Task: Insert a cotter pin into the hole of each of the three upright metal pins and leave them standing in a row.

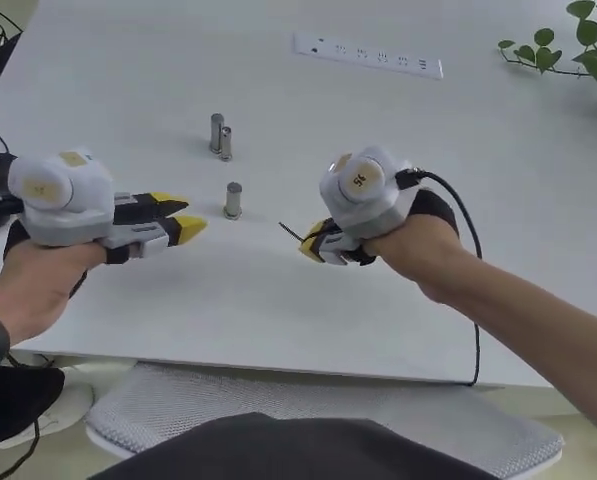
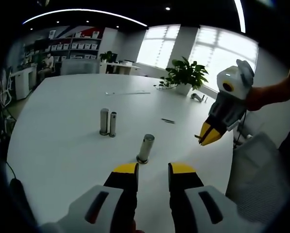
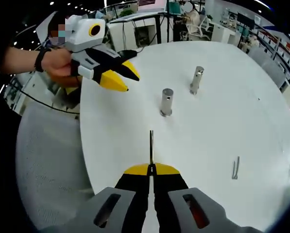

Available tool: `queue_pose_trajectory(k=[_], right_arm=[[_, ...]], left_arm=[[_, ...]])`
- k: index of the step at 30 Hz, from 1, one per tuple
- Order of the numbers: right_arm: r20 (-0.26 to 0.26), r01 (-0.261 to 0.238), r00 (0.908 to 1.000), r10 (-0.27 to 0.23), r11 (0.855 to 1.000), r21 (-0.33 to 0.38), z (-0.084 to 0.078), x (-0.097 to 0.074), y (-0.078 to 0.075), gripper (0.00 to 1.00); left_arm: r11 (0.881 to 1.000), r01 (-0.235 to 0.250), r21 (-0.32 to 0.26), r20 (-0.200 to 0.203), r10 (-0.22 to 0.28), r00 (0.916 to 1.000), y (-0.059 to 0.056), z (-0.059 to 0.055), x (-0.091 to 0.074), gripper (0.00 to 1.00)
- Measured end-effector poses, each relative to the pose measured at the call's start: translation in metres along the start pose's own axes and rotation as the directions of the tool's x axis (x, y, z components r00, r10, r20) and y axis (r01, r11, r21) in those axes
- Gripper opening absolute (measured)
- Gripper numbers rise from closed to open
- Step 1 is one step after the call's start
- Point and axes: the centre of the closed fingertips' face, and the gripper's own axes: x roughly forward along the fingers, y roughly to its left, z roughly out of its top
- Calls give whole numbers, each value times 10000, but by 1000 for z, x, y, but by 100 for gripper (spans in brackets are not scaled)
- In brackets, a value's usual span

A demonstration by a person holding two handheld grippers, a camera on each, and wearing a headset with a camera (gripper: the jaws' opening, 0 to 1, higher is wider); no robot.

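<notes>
Three upright metal pins stand on the white table: the nearest one by itself, and two close together farther back. My right gripper is shut on a thin cotter pin. The cotter pin points toward the nearest metal pin and stops short of it. My left gripper hovers open and holds nothing, just left of that same pin.
Another cotter pin lies loose on the table beyond the pins. A white power strip lies at the far edge, a potted plant at the far right. A grey padded seat sits below the table's near edge.
</notes>
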Motion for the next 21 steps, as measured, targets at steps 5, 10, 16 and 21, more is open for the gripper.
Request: queue_pose_trajectory(k=[5,10,16,21], right_arm=[[-489,-91,9987,108,9994,341,-6,8,-3,2],[-988,47,9951,33,9967,809,-10,18,-9,2],[-1410,83,9900,80,9934,1146,-7,27,-12,2],[-1552,105,9879,79,9930,1175,-6,32,-11,2]], left_arm=[[9999,10,155,-64,-9,10000,1,0,11,23],[9993,-24,370,-163,30,9999,3,-2,22,23],[9988,-35,488,-265,48,9996,5,-5,30,25],[9989,-113,457,-208,122,9997,10,-5,34,25]])
